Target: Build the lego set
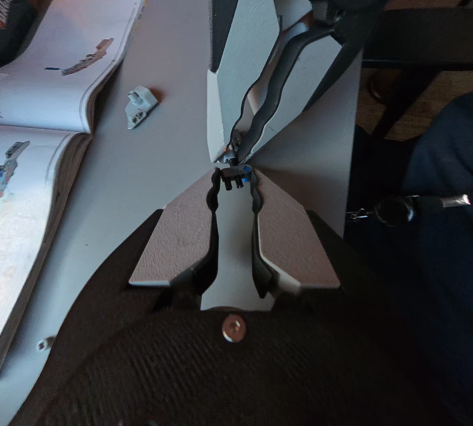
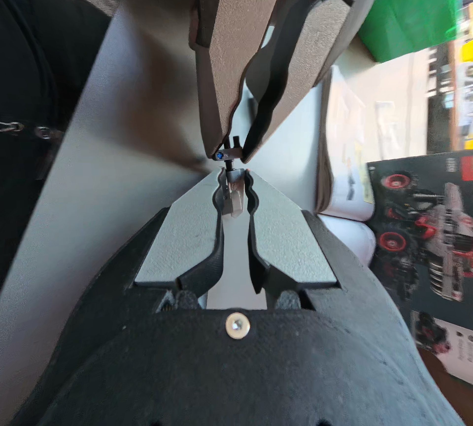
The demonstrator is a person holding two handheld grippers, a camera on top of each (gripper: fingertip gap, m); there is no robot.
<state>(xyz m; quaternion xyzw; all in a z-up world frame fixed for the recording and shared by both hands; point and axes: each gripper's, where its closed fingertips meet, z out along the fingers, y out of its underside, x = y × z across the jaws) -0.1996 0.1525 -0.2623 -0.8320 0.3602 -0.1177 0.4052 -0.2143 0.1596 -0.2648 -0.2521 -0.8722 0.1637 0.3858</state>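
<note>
Over the grey table point(image 1: 163, 183), the left gripper point(image 1: 235, 173) pinched a dark pinned connector point(image 1: 234, 175); the right gripper point(image 2: 234, 174) pinched a grey piece point(image 2: 233, 192), tips meeting.

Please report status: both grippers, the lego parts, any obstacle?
Left hand-held gripper shut on dark pin connector. Right hand-held gripper shut on grey piece. Parts tip to tip. Nothing between.

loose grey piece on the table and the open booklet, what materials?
Grey lego piece: looks like moulded hard plastic, smooth matte, with crisp edges and round pin holes. Instruction booklet: paper with a slight sheen; the thin stacked page edges curve at the spine. Coating unclear.
</note>
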